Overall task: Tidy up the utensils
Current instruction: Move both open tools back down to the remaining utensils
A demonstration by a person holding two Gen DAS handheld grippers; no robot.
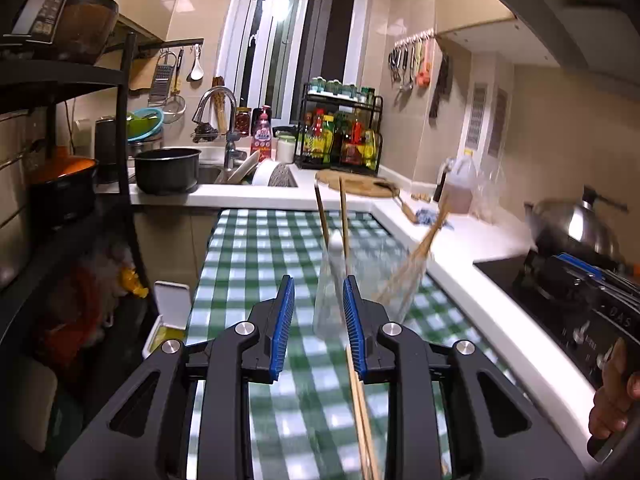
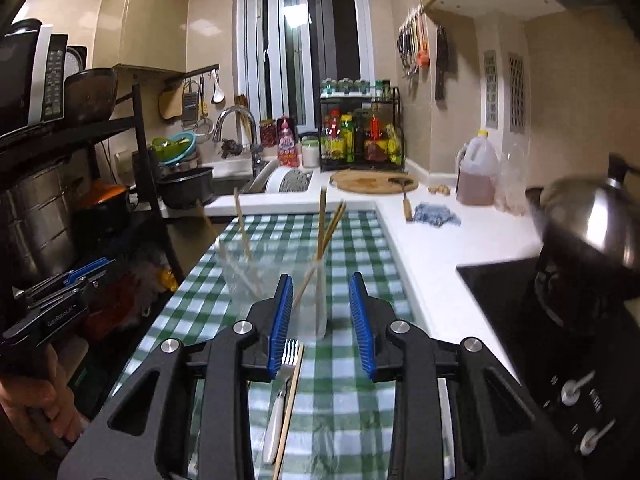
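Left wrist: left gripper (image 1: 319, 300) jaws parted, empty; chopsticks (image 1: 362, 408) lie below on the checked cloth (image 1: 256, 248). Right gripper (image 2: 320, 300) also parted, empty, above fork (image 2: 280, 392); two clear cups (image 2: 312, 300) of chopsticks ahead.

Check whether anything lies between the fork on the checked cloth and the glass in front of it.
Nothing visible does. The fork lies under the open right tool, a chopstick beside it, and the strip of checked cloth between its tines and the glass is bare.
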